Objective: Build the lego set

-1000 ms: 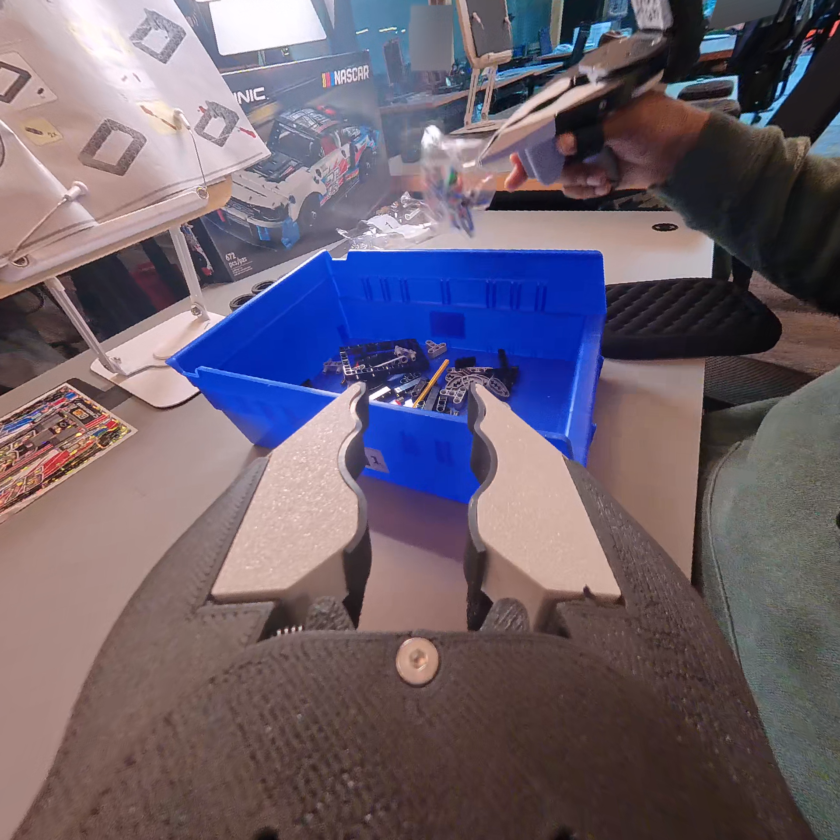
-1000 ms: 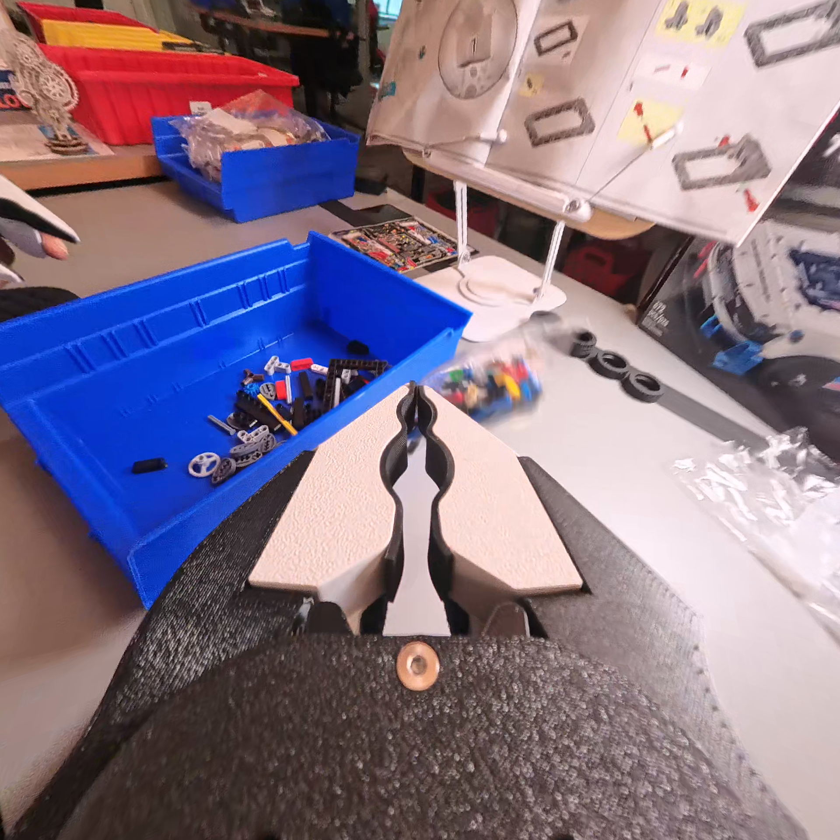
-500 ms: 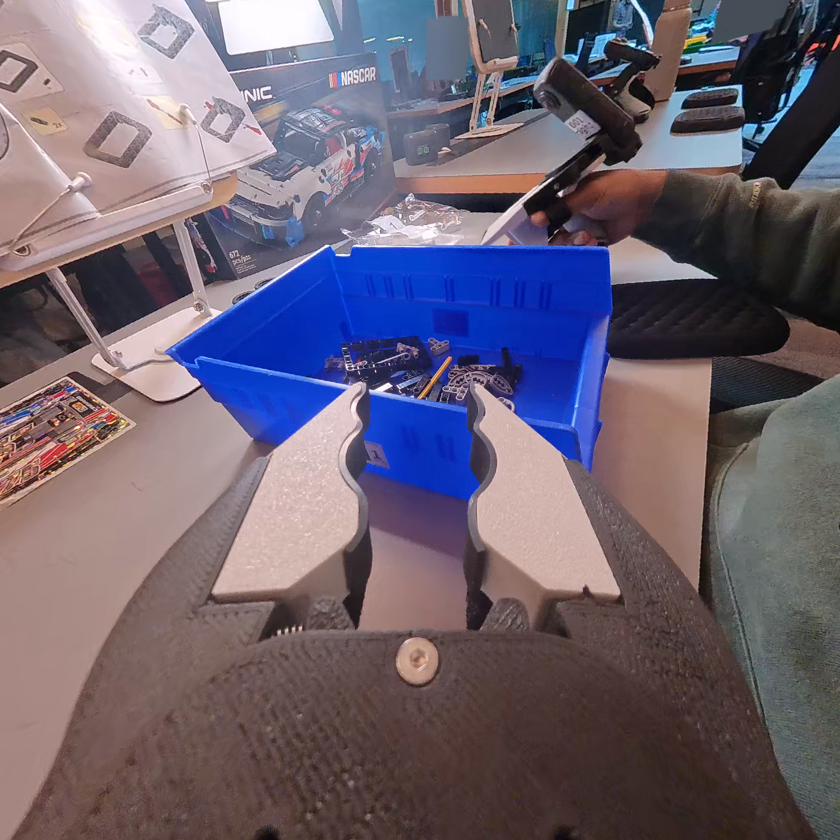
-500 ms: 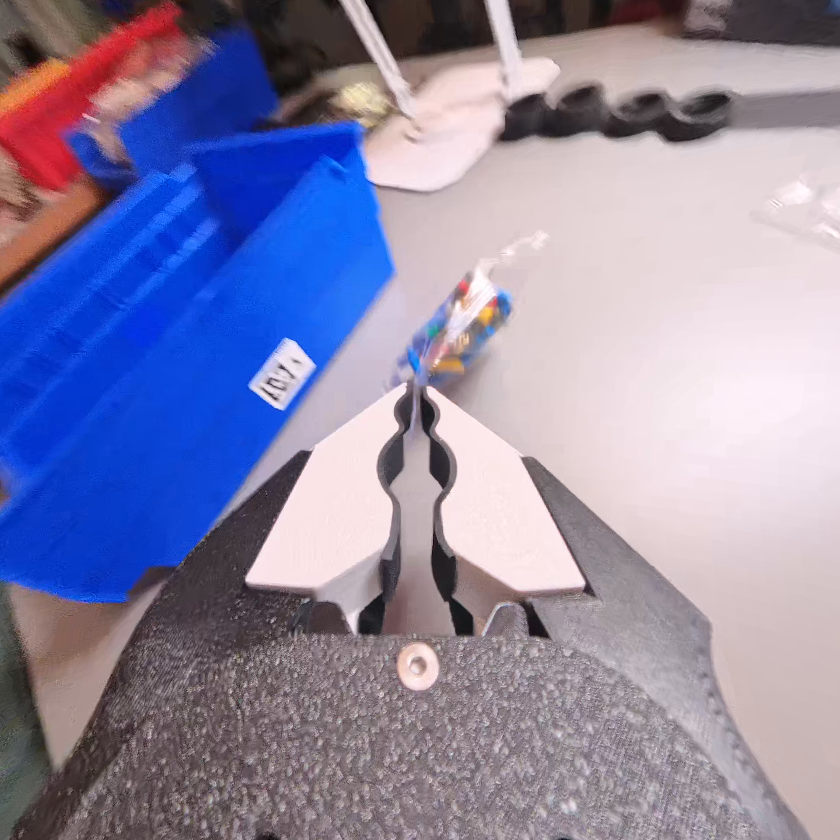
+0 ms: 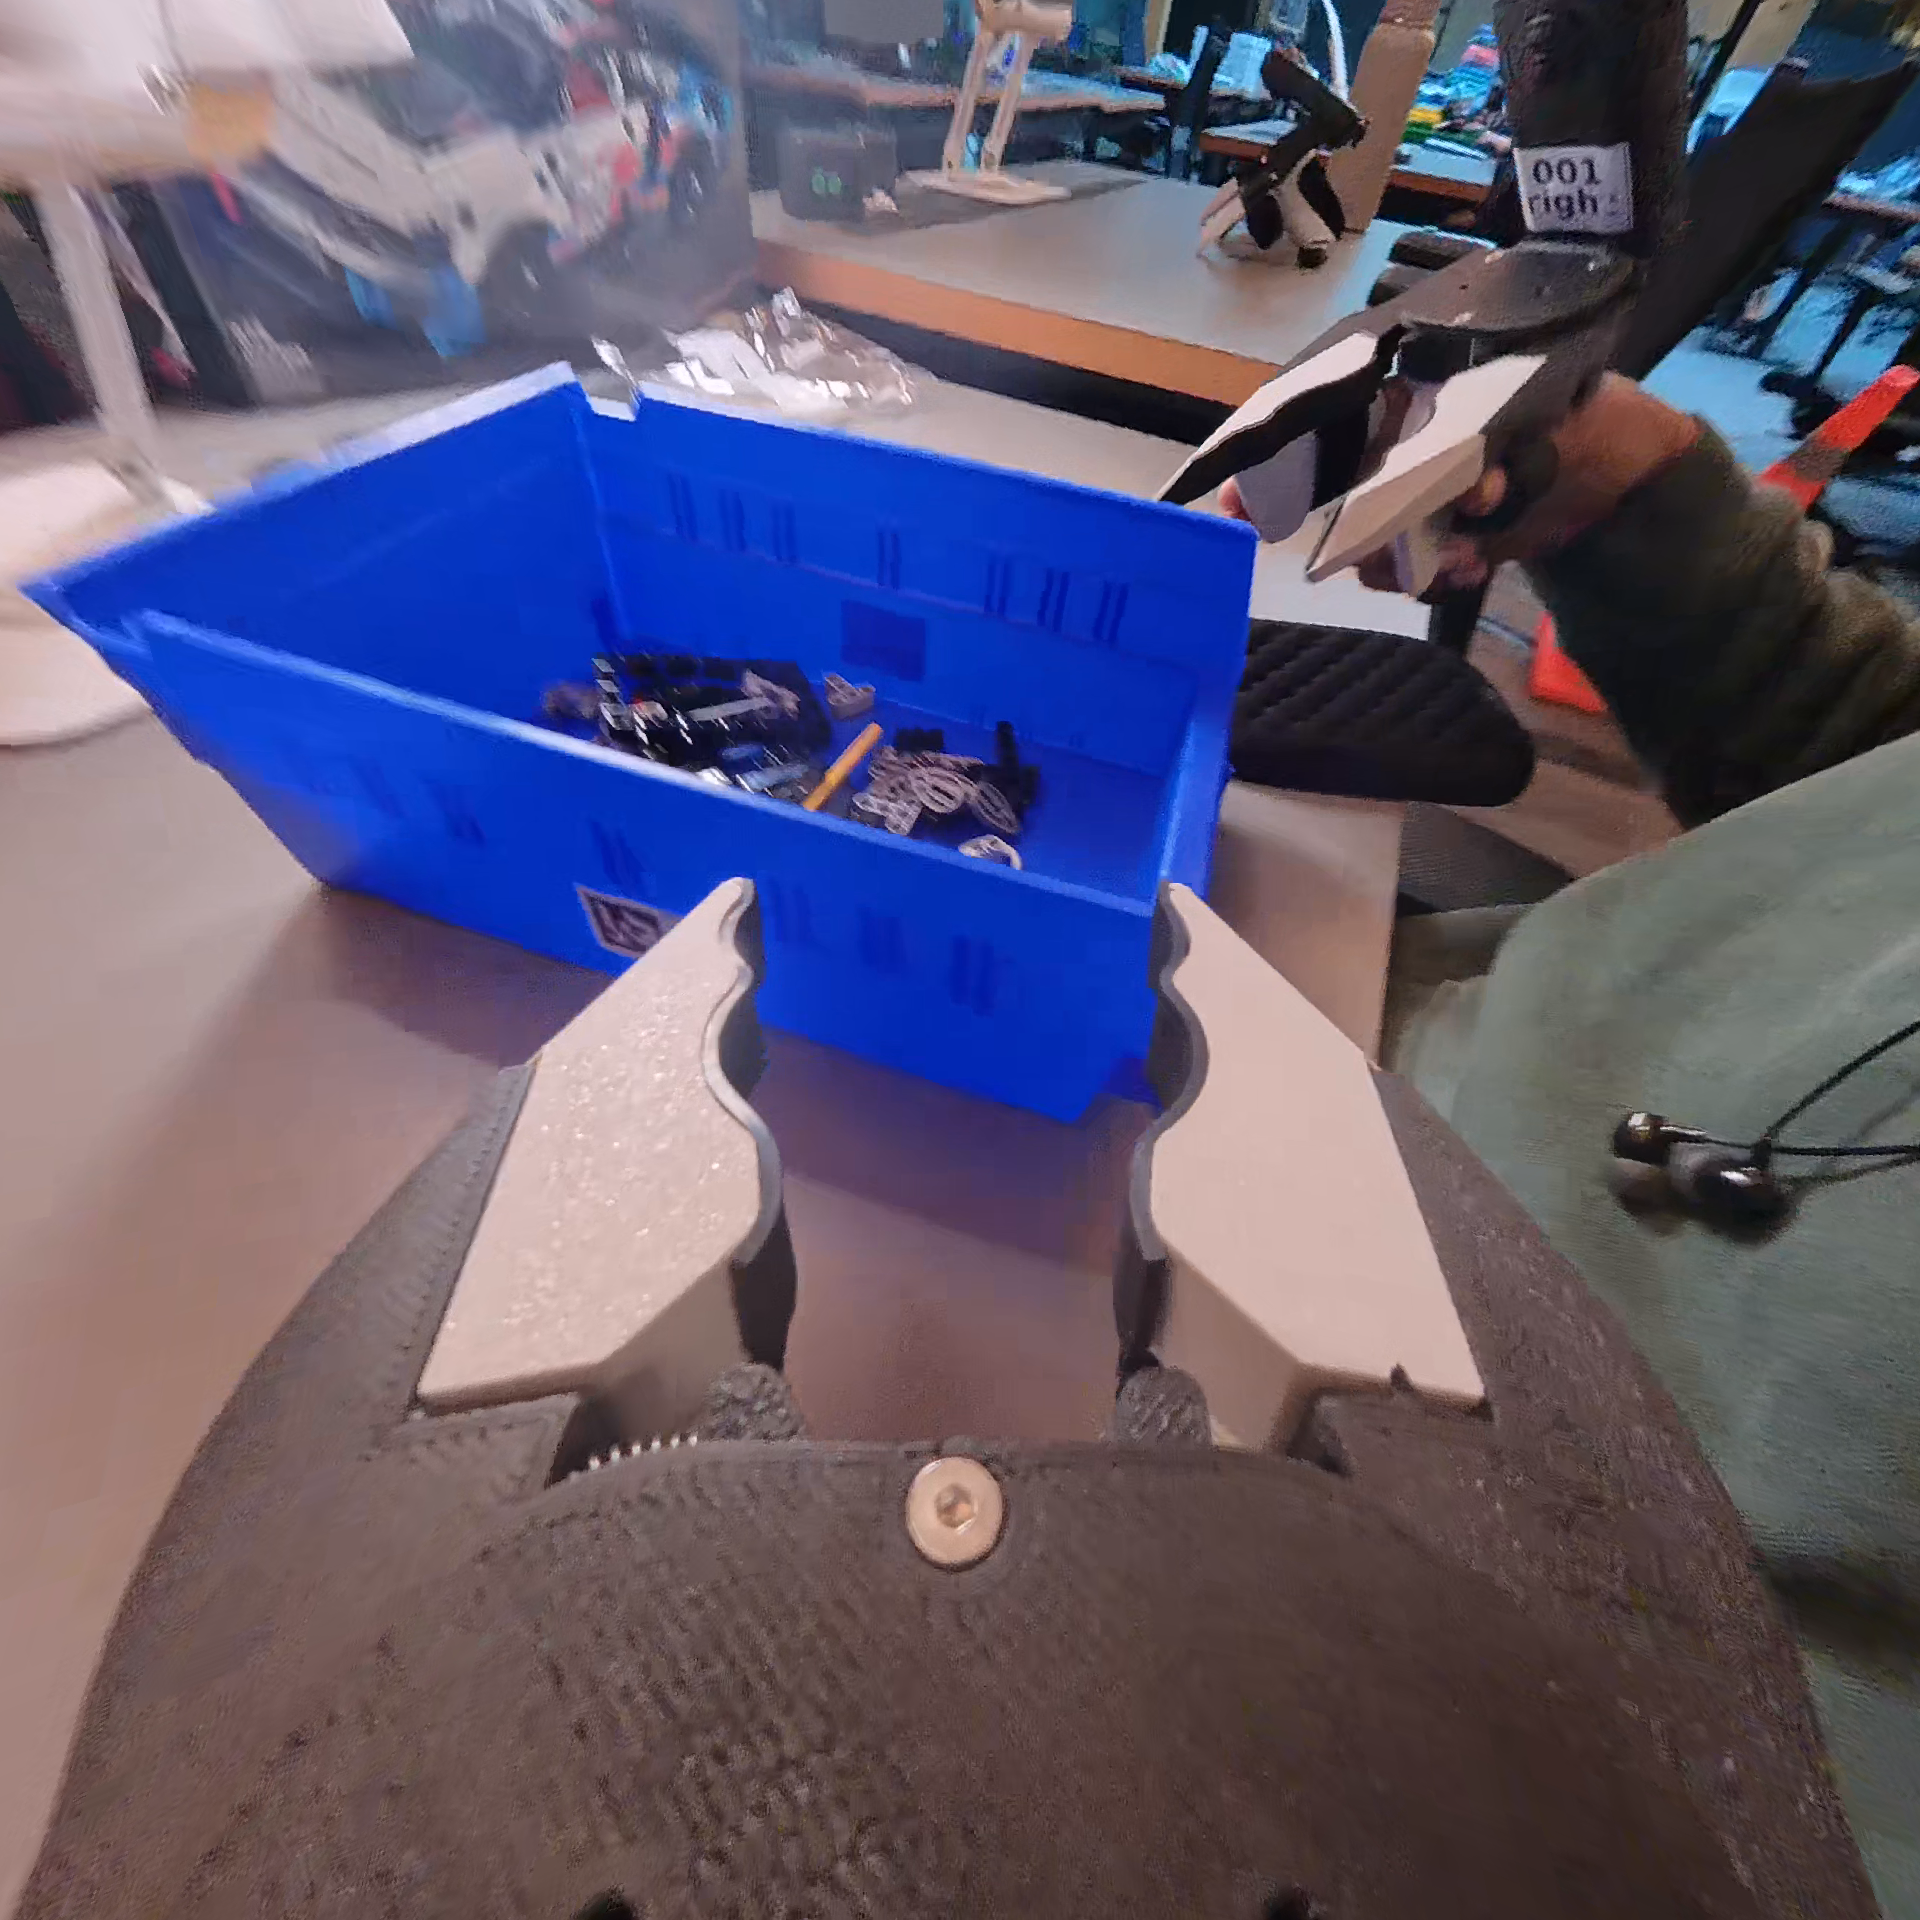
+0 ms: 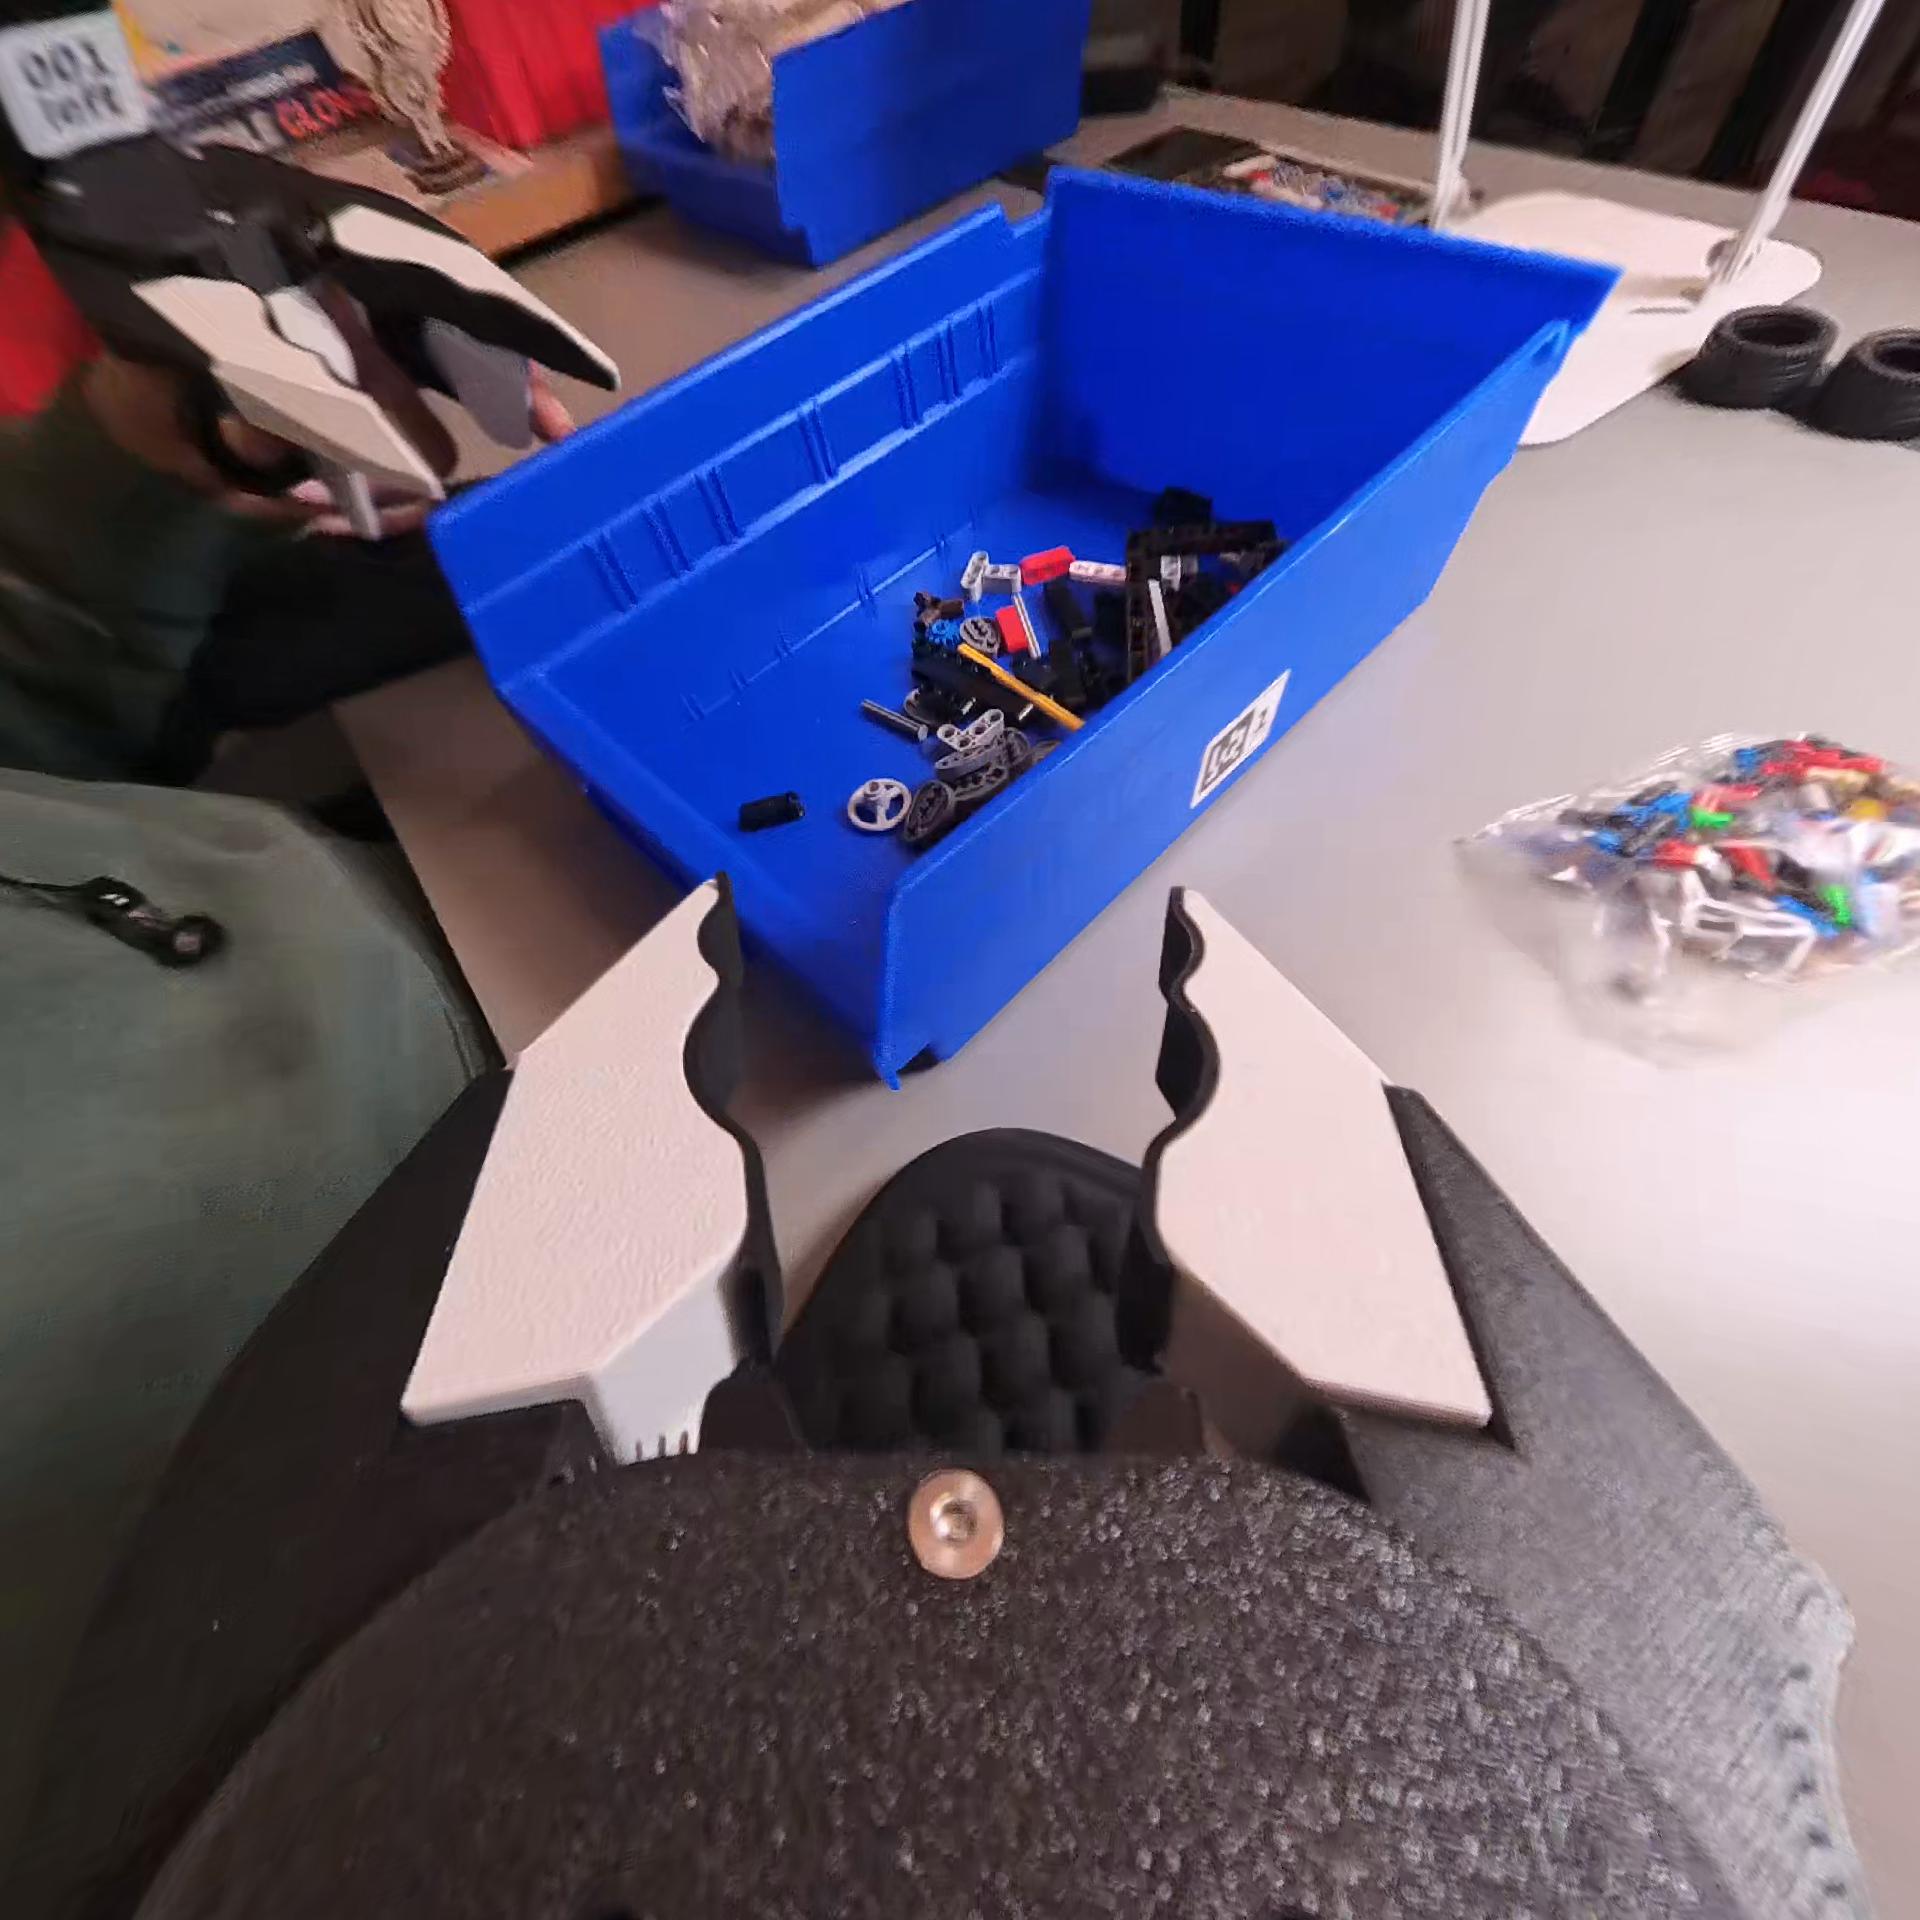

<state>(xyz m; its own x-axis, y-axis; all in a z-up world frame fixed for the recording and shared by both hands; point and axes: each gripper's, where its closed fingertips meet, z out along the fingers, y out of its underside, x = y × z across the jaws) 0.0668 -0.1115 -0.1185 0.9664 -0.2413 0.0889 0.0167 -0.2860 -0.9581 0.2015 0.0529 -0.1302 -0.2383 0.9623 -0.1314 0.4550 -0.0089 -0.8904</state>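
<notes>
Grey worktop (image 6: 1558, 644) in a busy workshop, more desks and bins behind. The loose lego pieces (image 6: 1039, 665) lie in a small heap on the floor of the blue bin (image 6: 727, 582), bunched toward its long wall on the side of the sealed bag, with a grey wheel-shaped piece and a black pin a little apart from the heap. A yellow axle (image 6: 1023, 688) lies slantwise across the pile. The sealed bag of mixed coloured pieces (image 6: 1756, 862) rests on the worktop just beside the bin, off to the right of the right gripper (image 6: 945, 904), outside the jaws' line.

Right gripper jaws spread wide, nothing in them, aimed at the bin's near corner; the heap is ahead and slightly up-frame. Left gripper (image 5: 956, 904) jaws also released and empty, facing the bin's long side wall, heap just over that wall.

Judgement: both are about equally near; the right looks down into the bin more steeply, so it seems better placed to pick. The bag stays unopened, nearer the right. Black tyres (image 6: 1766, 358) sit beyond the bin by a white stand base (image 6: 1621, 281).
</notes>
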